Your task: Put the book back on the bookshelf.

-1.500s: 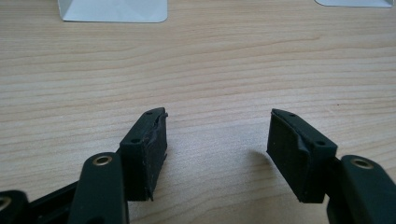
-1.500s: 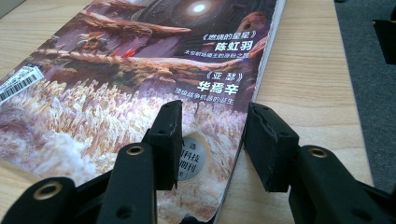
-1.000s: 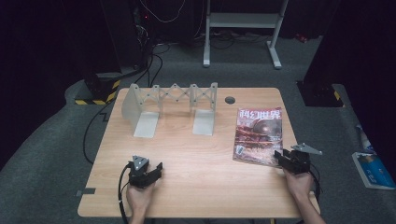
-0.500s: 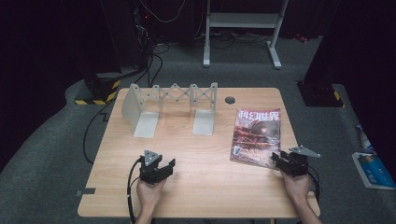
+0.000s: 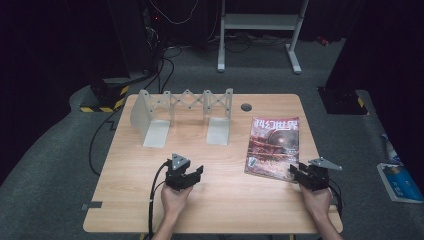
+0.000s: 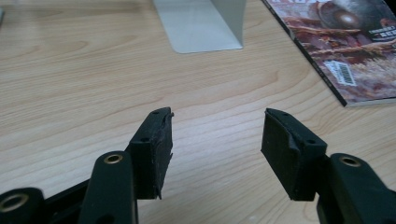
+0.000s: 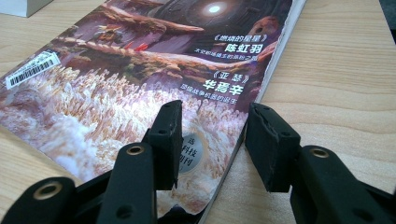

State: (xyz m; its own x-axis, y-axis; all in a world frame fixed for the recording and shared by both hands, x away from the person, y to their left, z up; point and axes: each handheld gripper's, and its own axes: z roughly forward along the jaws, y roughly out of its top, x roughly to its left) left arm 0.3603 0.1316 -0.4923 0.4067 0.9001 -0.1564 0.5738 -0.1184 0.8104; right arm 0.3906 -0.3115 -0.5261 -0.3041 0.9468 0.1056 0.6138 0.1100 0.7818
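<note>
A magazine (image 5: pixel 274 145) with a dark red cover lies flat on the right side of the wooden table (image 5: pixel 225 200). My right gripper (image 5: pixel 296 172) stands open at its near right corner. In the right gripper view the jaws (image 7: pixel 215 112) straddle that corner of the magazine (image 7: pixel 140 60), one over the cover, one over bare wood, without pressing it. My left gripper (image 5: pixel 194 174) is open near the table's front middle. Its jaws (image 6: pixel 218 121) have just been closing a little, with nothing between them, and point toward the magazine (image 6: pixel 355 46).
A grey expanding book rack (image 5: pixel 185 102) stands at the back left, and one of its base plates (image 6: pixel 201 28) lies ahead of the left gripper. A round cable hole (image 5: pixel 246 106) sits near the far edge. A blue-and-white object (image 5: pixel 400 182) lies on the floor at right.
My left gripper has moved right and farther onto the table, toward the middle. The right gripper and the magazine have stayed where they were.
</note>
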